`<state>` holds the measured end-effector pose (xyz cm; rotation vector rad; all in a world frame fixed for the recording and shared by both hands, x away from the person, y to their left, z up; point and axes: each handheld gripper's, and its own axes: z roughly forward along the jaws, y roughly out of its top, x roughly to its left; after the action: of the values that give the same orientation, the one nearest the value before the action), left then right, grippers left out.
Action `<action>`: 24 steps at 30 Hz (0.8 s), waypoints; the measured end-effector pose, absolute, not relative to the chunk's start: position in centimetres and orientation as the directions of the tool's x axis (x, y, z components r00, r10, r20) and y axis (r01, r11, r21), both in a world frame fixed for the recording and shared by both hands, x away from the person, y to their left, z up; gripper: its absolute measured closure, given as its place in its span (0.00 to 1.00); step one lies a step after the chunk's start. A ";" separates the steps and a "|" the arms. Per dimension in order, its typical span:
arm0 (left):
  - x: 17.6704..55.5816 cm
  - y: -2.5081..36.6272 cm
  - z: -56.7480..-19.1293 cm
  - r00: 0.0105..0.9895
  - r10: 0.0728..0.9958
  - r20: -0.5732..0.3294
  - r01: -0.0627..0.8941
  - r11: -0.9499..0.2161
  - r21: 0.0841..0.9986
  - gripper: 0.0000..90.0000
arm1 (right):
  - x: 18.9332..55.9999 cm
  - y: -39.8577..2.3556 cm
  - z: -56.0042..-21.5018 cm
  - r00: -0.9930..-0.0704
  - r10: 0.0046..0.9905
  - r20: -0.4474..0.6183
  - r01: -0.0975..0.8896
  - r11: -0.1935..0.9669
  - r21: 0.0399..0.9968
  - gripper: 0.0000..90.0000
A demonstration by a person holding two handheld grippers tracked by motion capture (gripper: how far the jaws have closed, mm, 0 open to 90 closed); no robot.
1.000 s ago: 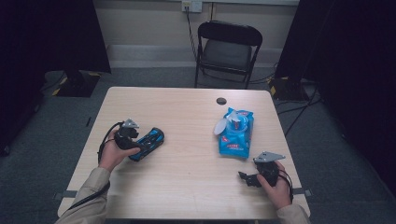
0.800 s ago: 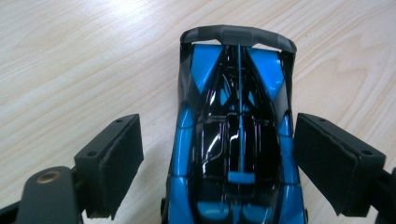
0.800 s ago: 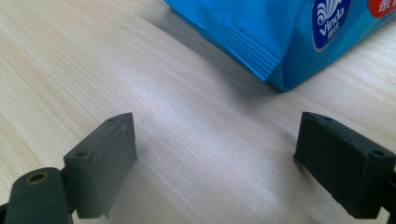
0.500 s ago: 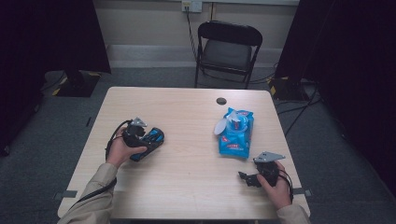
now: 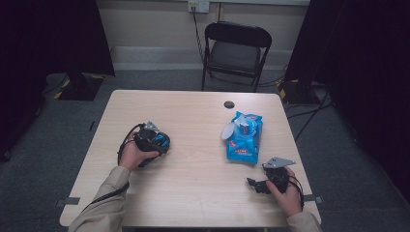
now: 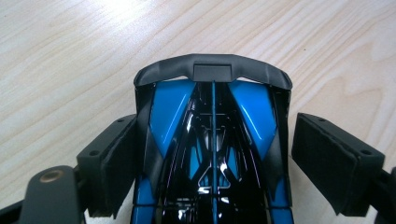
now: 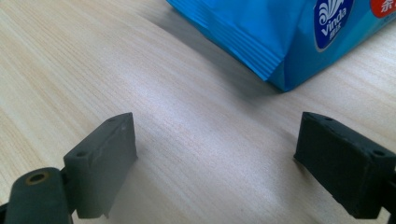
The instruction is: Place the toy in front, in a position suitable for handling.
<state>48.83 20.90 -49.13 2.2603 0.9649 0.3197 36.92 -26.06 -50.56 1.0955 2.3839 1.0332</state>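
My left gripper (image 6: 212,154) straddles the toy car (image 6: 212,140) low-center frame, jaws apart, right pad clear. Hard glossy shell, light, slippery; I'd pinch its flat sides. Right gripper (image 7: 224,163) gapes empty; wipes pack (image 7: 289,32) upper right.

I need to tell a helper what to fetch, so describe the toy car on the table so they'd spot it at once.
On the wooden table, look at the left half, where the left claw straddles the toy car. It is glossy black with bright blue panels and a dark spoiler, unlike the soft blue wipes pack on the right.
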 end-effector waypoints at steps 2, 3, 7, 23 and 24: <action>48.9 20.8 -49.3 0.702 0.712 -0.025 0.554 -0.523 0.648 0.18 | 36.9 -26.1 -50.6 -0.655 0.755 0.010 0.523 0.445 0.727 0.13; 48.9 20.7 -49.4 0.700 0.713 -0.025 0.554 -0.522 0.649 0.18 | 36.9 -26.1 -50.6 -0.656 0.755 0.010 0.524 0.445 0.727 0.13; 48.9 20.6 -49.5 0.700 0.714 -0.020 0.555 -0.525 0.646 0.18 | 36.9 -26.1 -50.6 -0.656 0.755 0.010 0.523 0.445 0.727 0.13; 48.7 21.0 -49.9 0.688 0.725 -0.016 0.534 -0.491 0.688 0.28 | 36.9 -26.1 -50.6 -0.657 0.754 0.010 0.523 0.446 0.726 0.13; 48.7 21.0 -49.9 0.688 0.725 -0.016 0.533 -0.491 0.689 0.28 | 36.9 -26.1 -50.6 -0.657 0.754 0.010 0.523 0.446 0.726 0.13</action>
<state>48.73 20.99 -49.87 2.2135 0.9597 0.3627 36.91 -26.08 -50.56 1.0922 2.3869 1.0329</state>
